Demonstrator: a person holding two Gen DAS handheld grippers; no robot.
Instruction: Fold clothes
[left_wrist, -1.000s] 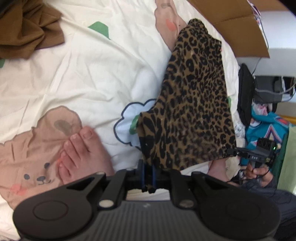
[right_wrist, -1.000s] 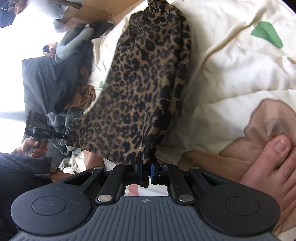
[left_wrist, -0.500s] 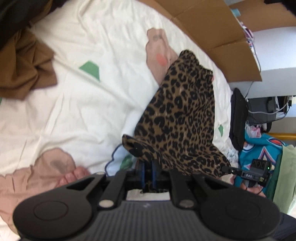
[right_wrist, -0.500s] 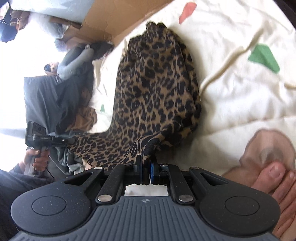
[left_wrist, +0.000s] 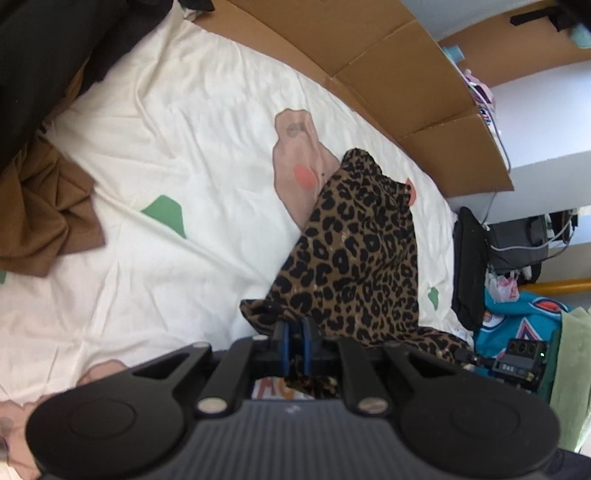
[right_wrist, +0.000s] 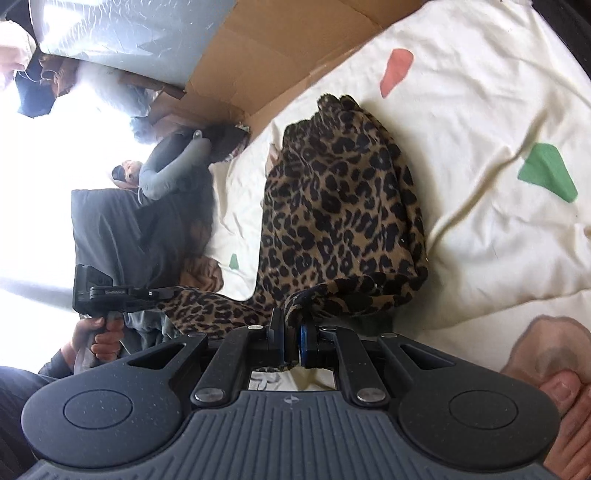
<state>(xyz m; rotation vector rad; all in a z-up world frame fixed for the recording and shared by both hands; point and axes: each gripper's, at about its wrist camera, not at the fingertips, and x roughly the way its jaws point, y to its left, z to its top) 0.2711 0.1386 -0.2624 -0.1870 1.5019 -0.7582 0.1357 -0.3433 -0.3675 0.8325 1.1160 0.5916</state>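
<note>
A leopard-print garment (left_wrist: 362, 254) lies along the white bed sheet (left_wrist: 177, 155), its near edge lifted off the bed. My left gripper (left_wrist: 294, 334) is shut on one near corner of it. My right gripper (right_wrist: 293, 332) is shut on the other near corner of the leopard-print garment (right_wrist: 340, 206). In the left wrist view the right gripper (left_wrist: 517, 360) shows at the lower right, pinching the cloth. In the right wrist view the left gripper (right_wrist: 110, 293) shows at the left, held by a hand (right_wrist: 99, 336). The far end of the garment rests bunched on the sheet.
A brown garment (left_wrist: 48, 214) and dark clothing (left_wrist: 44, 55) lie at the sheet's left. Flattened cardboard (left_wrist: 388, 74) lines the far side of the bed. Piled clothes and bags (left_wrist: 517, 295) sit off the right edge. A bare foot (right_wrist: 569, 417) rests on the sheet (right_wrist: 480, 147).
Both grippers have risen and tipped up, lifting the near edge of the leopard garment and carrying it toward the far end. The foot has slid out of the left wrist view.
</note>
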